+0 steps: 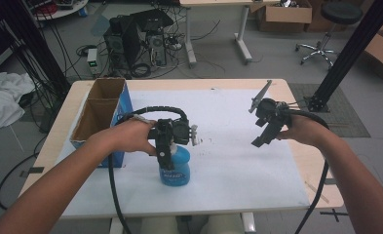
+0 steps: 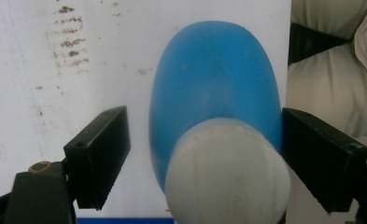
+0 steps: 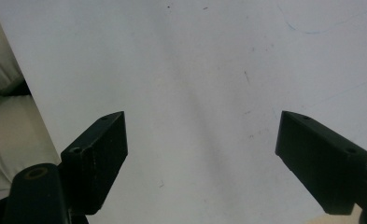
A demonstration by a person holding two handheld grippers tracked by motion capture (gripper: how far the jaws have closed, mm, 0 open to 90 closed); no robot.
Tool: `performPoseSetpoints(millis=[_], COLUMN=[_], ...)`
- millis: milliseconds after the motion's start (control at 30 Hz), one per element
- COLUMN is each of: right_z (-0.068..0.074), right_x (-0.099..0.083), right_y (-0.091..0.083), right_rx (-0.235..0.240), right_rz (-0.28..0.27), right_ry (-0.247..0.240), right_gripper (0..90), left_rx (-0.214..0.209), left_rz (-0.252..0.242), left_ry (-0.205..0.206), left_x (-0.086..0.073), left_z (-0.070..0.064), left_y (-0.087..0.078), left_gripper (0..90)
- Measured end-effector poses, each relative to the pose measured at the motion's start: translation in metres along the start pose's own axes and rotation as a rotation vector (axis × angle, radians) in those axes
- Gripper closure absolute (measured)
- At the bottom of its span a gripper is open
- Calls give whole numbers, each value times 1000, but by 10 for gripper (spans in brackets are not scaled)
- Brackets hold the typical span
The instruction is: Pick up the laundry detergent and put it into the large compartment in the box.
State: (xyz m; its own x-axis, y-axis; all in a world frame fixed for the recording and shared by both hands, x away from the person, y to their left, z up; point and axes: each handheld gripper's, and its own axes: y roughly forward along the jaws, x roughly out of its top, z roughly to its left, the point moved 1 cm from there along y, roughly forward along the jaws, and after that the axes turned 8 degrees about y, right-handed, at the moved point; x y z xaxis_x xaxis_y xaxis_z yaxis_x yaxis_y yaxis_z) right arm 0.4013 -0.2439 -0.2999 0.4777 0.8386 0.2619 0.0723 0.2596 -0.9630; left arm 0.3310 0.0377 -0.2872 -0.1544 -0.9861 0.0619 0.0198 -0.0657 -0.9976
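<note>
A blue plastic bottle (image 1: 177, 171) with a white rounded cap (image 2: 228, 177) stands on the white sheet near the table's front edge. My left gripper (image 1: 166, 163) points down over it and is open; its jaws stand on either side of the blue bottle (image 2: 214, 79). The right jaw is close against the bottle's side, while the left jaw has a gap to it. My right gripper (image 1: 257, 141) hangs above the right part of the sheet, open, with bare white sheet (image 3: 204, 70) between its jaws.
An open cardboard box (image 1: 100, 105) with a blue side stands at the table's left edge, close to my left hand. The white sheet (image 1: 228, 161) covers most of the wooden table (image 1: 306, 161). The person's light-clad legs (image 2: 330, 88) lie just past the front edge.
</note>
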Motion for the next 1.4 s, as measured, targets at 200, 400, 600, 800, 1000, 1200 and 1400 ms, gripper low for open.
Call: performPoseSetpoints(millis=[200, 400, 600, 800, 1000, 1200, 1400], right_z=[0, 1, 1, 1, 0, 0, 1], right_x=[0, 0, 0, 0, 0, 1, 1], right_y=[1, 1, 1, 1, 1, 1, 2], right_rx=[1, 3, 3, 4, 5, 6, 7], right_rz=[1, -1, -2, -2, -3, -5, -2], right_ry=[-5, -4, -6, -6, -8, -8, -10], right_gripper=[168, 168, 168, 169, 169, 169, 169], left_rx=[1, 4, 7, 7, 4, 3, 6], left_rz=[0, 1, 7, 9, 9, 5, 4], left_ry=[2, 4, 12, 16, 18, 20, 22], left_x=[0, 0, 1, 2, 2, 1, 1], left_z=[0, -1, -2, -2, -2, -2, -2], left_y=[6, 8, 10, 11, 11, 10, 11], left_gripper=[186, 192, 207, 224, 247, 263, 277])
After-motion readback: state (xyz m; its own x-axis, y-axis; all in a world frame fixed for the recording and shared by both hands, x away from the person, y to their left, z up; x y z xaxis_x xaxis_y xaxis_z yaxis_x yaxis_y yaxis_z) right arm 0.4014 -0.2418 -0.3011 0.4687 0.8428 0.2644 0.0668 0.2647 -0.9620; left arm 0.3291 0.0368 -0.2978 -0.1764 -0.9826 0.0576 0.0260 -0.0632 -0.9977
